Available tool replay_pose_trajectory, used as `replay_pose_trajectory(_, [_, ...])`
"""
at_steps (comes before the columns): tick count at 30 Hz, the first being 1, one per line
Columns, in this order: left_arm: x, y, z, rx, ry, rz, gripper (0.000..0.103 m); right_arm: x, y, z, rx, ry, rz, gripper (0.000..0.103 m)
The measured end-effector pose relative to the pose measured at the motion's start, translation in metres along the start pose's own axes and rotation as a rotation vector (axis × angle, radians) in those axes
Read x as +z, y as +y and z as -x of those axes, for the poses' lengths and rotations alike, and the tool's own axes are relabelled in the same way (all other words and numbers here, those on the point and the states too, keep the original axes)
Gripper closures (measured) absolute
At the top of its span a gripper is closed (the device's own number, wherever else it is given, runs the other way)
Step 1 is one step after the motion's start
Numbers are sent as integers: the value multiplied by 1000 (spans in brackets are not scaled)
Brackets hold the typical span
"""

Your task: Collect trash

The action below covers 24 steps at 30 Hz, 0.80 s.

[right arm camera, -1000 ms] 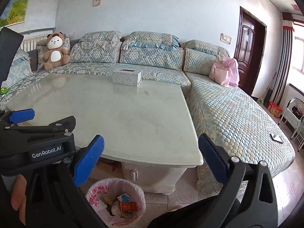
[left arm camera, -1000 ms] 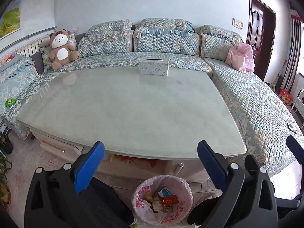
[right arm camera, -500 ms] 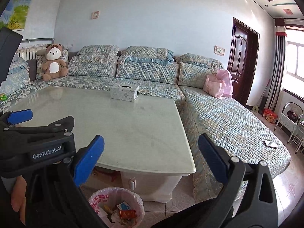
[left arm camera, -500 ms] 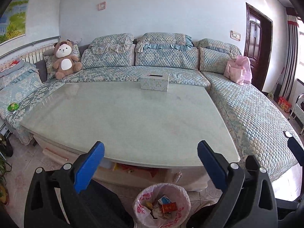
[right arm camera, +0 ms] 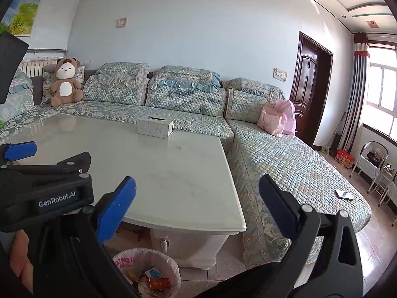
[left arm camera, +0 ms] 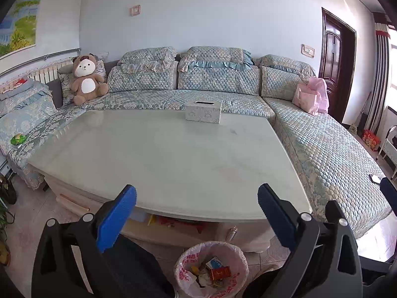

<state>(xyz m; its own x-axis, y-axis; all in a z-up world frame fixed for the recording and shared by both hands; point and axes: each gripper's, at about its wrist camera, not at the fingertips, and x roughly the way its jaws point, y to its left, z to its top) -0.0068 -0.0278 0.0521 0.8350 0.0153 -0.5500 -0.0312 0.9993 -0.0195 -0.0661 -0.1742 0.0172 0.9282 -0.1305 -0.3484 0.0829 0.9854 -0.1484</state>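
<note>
Left wrist view: left gripper [left arm camera: 197, 202] spread wide, empty, above table [left arm camera: 173, 154] edge. Right gripper [right arm camera: 197, 196] likewise agape, empty. Trash sits in pink-lined bin [left arm camera: 211, 270] on floor below table.

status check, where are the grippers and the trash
Left gripper open, empty. Right gripper open, empty. Trash bin on floor by table, holds litter. Only tissue box on tabletop.

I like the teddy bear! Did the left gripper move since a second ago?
Yes. The left gripper tilted upward: against its fingers, the fixed table and tissue box sit lower in its view, with more wall above.
</note>
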Motion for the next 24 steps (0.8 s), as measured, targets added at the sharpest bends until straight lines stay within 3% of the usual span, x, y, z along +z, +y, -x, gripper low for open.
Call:
replay_pose_trajectory(18, [-6,29,9,74,-1,24,7,0,9,6,3,5,-5,6])
replay_pose_trajectory(24, [-11,35,11,65,19,34,7,3,10,10,2,-6,2,6])
